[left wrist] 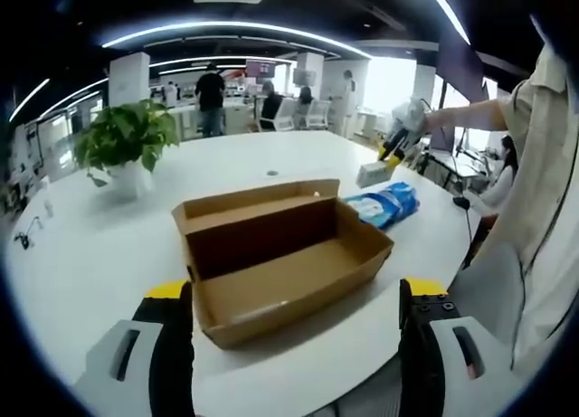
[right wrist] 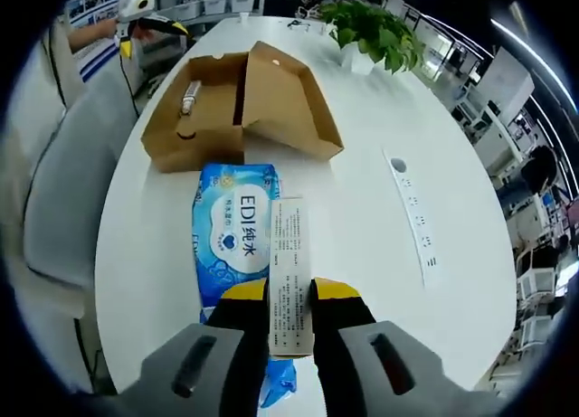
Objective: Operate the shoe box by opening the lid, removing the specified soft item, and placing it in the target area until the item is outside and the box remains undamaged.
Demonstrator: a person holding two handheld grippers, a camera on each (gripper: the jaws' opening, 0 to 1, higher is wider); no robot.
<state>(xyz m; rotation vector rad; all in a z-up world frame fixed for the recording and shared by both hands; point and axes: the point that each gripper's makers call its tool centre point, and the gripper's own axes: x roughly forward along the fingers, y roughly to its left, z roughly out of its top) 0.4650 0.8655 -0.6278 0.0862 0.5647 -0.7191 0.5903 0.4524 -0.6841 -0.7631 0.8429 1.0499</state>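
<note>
Shoe box (left wrist: pixel 288 259): plain brown cardboard, standing open on the white worktop (left wrist: pixel 90 254), lid folded back. In the left gripper view the interior looks bare; in the right gripper view a small tube-like object (right wrist: pixel 189 98) lies inside, too small to identify. No print readable on the box.

Wipes pack (right wrist: pixel 233 229): soft blue-and-white packet, outside the box, flat on the worktop just beside one end of it. Front label reads "EDI" followed by Chinese characters, with a small heart mark beneath. In the left gripper view it lies beyond the box's right end.

Slim white carton (right wrist: pixel 291 277): long and narrow, covered in fine printed text too small to read; it lies over the right edge of the wipes pack.

Right gripper (right wrist: pixel 291 308): yellow-tipped fingers clenched on the near end of the slim white carton.

Left gripper (left wrist: pixel 294 313): fingers spread wide and released, grasping nothing, on the near side of the shoe box.

Potted plant (left wrist: pixel 127 141): green leaves, white pot, at the far left of the worktop.

Power strip (right wrist: pixel 414 213): white, lying flat to the right of the box in the right gripper view.

People (left wrist: pixel 211 96): standing in the office background.
</note>
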